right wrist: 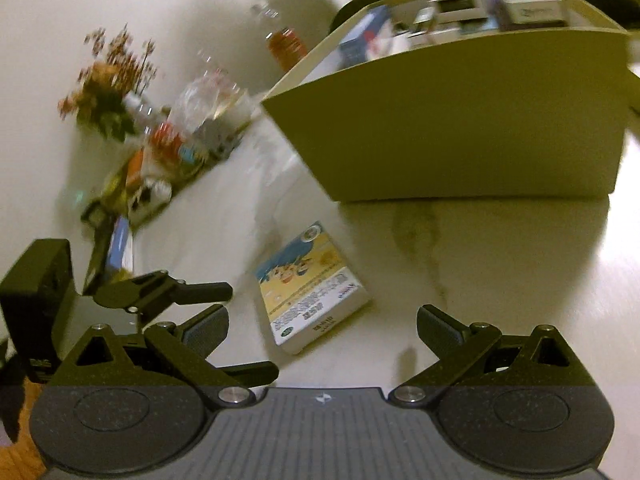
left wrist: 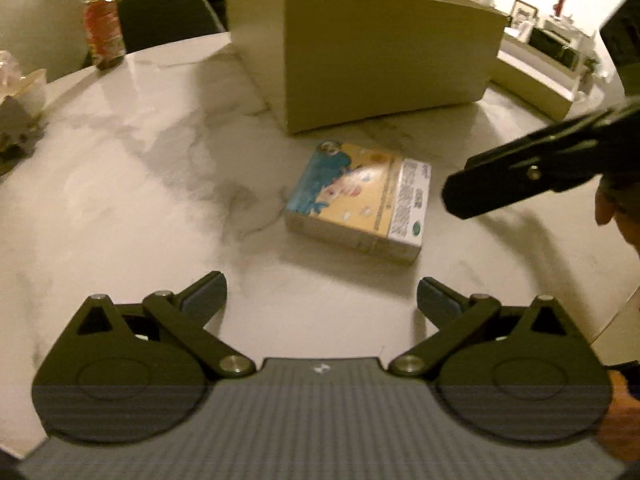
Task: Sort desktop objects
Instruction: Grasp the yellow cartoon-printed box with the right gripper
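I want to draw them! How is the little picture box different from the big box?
The little picture box lies flat and closed, with a blue and yellow cartoon on top. The big box is plain tan, much taller, and open on top with things inside. Both are boxes sitting on the white table.

The white marbled counter (left wrist: 120, 184) carries a flat illustrated box (left wrist: 358, 196) near, a tall beige carton (left wrist: 384, 68) farther back, a bottle (left wrist: 103, 30) far left, and blurred clutter (right wrist: 160, 160), perhaps packets.
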The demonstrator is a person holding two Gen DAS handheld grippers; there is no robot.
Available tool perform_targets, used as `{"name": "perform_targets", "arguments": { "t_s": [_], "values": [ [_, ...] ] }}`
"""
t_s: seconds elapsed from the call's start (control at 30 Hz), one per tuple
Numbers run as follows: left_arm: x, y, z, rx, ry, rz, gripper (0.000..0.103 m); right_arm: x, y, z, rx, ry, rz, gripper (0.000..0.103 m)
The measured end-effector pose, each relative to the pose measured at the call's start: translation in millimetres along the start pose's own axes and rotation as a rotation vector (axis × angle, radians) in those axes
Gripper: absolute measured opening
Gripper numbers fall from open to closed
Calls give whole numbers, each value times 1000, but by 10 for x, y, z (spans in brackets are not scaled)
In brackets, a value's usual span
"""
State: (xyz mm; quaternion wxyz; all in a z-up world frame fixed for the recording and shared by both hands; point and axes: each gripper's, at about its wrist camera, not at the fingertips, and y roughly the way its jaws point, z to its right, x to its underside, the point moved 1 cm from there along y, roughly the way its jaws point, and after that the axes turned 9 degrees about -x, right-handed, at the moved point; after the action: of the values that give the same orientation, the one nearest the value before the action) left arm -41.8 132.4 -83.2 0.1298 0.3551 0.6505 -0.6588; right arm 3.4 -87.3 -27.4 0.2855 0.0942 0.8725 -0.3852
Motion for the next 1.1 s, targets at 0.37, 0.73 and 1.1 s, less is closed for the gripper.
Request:
{"name": "perform_targets", "arguments": {
  "t_s": [0.37, 0.73, 1.1],
  "values": [
    [96, -77, -10, -29, -13, 25, 103, -191, 368, -238, 70, -201, -159, 100],
    [117, -88, -8, -27, -11, 36, 103, -287, 793, -444, 164, -435, -331, 92],
    [94, -54, -33, -19, -7, 37, 103, -416, 846, -431, 196, -473, -344, 70]
  ]
}}
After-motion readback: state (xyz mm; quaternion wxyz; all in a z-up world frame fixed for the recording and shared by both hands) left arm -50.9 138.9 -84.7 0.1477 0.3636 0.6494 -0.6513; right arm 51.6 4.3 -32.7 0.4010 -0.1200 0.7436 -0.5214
